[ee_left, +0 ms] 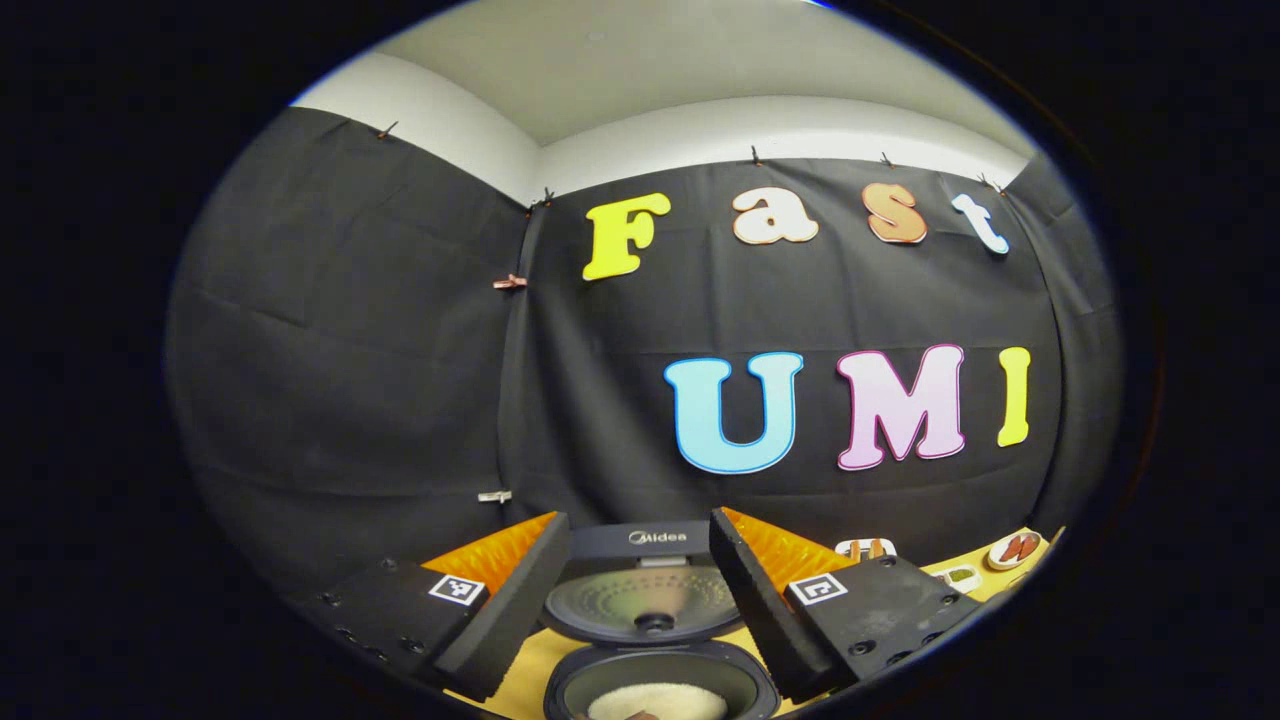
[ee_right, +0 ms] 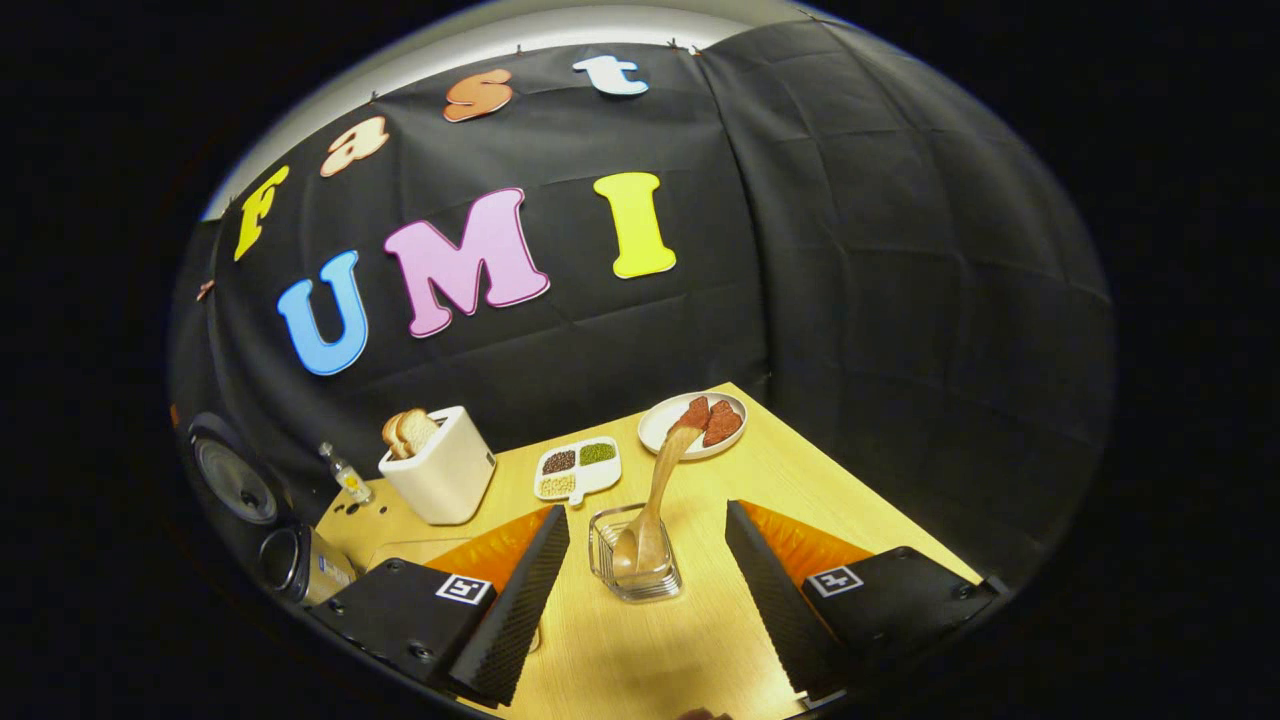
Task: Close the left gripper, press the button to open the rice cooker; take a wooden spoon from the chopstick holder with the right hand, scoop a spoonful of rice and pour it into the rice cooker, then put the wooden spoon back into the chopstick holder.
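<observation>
The rice cooker [ee_left: 655, 640] stands open with rice inside, the wooden spoon [ee_right: 655, 500] is in the chopstick holder [ee_right: 635, 555] mid-bench, both left gripper [ee_left: 640, 590] and right gripper [ee_right: 645, 600] released, so little seems left.

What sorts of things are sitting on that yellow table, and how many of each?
Rice cooker, lid open: 1
Toaster with bread: 1
Small bottle: 1
Divided dish of beans: 1
Plate of red food: 1
Clear chopstick holder: 1
Wooden spoon, standing in the holder: 1
Total: 7
</observation>
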`<state>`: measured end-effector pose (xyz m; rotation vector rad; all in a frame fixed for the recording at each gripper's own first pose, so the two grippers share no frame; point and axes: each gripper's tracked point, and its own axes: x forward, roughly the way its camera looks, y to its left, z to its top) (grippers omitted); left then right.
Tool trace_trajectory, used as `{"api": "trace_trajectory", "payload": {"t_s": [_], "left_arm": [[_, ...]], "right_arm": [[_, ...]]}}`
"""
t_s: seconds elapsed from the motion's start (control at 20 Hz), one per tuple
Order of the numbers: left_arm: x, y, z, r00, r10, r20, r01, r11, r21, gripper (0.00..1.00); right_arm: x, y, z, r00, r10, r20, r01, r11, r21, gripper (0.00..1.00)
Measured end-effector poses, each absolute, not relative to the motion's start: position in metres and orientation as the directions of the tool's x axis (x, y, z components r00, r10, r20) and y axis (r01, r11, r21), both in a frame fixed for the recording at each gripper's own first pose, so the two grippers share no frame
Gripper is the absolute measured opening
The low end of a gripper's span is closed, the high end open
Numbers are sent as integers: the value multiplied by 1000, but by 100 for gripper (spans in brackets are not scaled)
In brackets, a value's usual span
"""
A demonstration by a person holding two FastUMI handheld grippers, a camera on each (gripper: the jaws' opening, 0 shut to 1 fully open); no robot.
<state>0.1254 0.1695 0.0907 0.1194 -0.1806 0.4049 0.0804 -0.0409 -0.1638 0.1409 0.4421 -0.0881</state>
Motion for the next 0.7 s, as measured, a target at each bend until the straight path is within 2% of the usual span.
{"api": "trace_trajectory", "payload": {"t_s": [0.2,0.25,0.35,0.45,0.7], "left_arm": [[167,178,96,923,312,226,-343,932,114,95],[177,180,95,925,306,223,-337,935,114,92],[189,187,87,930,308,199,-336,934,124,94],[198,191,80,934,316,166,-338,932,129,92],[188,185,67,934,347,82,-355,925,136,98]], "right_arm": [[24,-39,-146,901,-68,-427,76,997,1,99],[14,-37,-138,908,-74,-412,77,997,-9,98],[-2,-29,-126,917,-83,-391,82,996,-19,99],[-8,-27,-116,924,-96,-369,96,995,-18,98],[8,-4,-123,919,-50,-391,66,997,27,99]]}}
